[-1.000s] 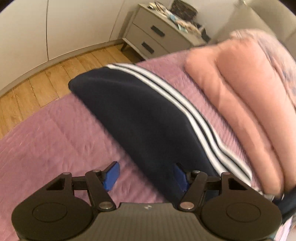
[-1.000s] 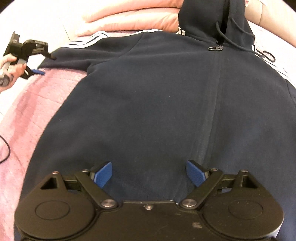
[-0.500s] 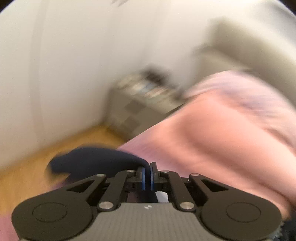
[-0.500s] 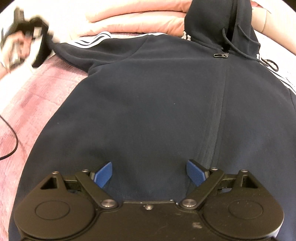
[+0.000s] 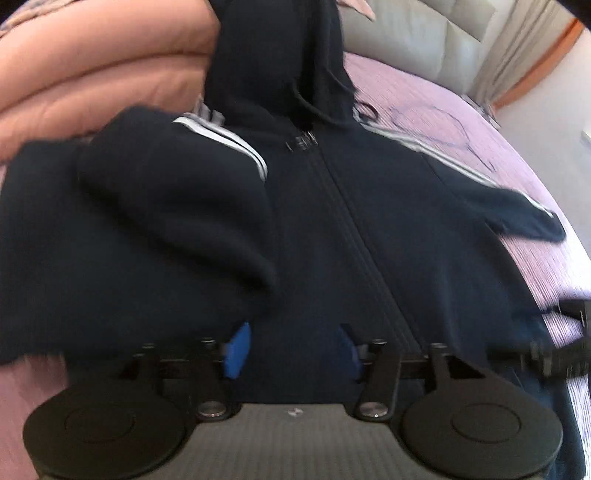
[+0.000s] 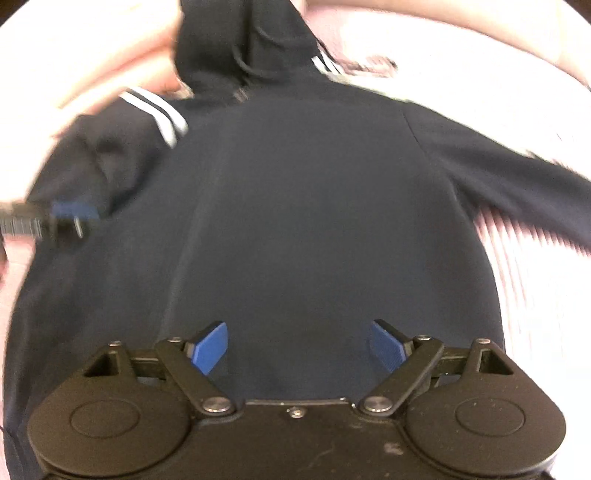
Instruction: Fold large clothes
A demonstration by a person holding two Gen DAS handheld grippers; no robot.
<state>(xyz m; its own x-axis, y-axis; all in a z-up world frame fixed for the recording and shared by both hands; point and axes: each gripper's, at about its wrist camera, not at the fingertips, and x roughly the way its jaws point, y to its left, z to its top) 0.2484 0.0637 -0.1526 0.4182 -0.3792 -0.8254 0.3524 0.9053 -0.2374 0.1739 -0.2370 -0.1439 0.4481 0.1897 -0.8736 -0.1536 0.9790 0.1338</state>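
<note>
A navy zip hoodie [image 5: 369, 229] with white sleeve stripes lies front up on the purple bedspread [image 5: 424, 96]; it also fills the right wrist view [image 6: 295, 221]. Its left sleeve [image 5: 177, 192] is folded over the chest, and the other sleeve [image 5: 517, 206] stretches out to the right. My left gripper [image 5: 291, 350] is open and empty just above the hoodie's body, below the folded sleeve; it shows at the left of the right wrist view [image 6: 74, 218]. My right gripper [image 6: 299, 345] is open and empty above the hoodie's lower body.
A folded pink duvet [image 5: 92, 74] lies behind the hoodie at the head of the bed. A padded headboard [image 5: 424, 33] and curtains [image 5: 517, 48] stand at the back right. A thin cable [image 5: 443, 122] lies on the bedspread beyond the right shoulder.
My left gripper shut on the left sleeve, carried it over the chest, and has now opened and let it go. My right gripper stayed open and shifted slightly over the hoodie.
</note>
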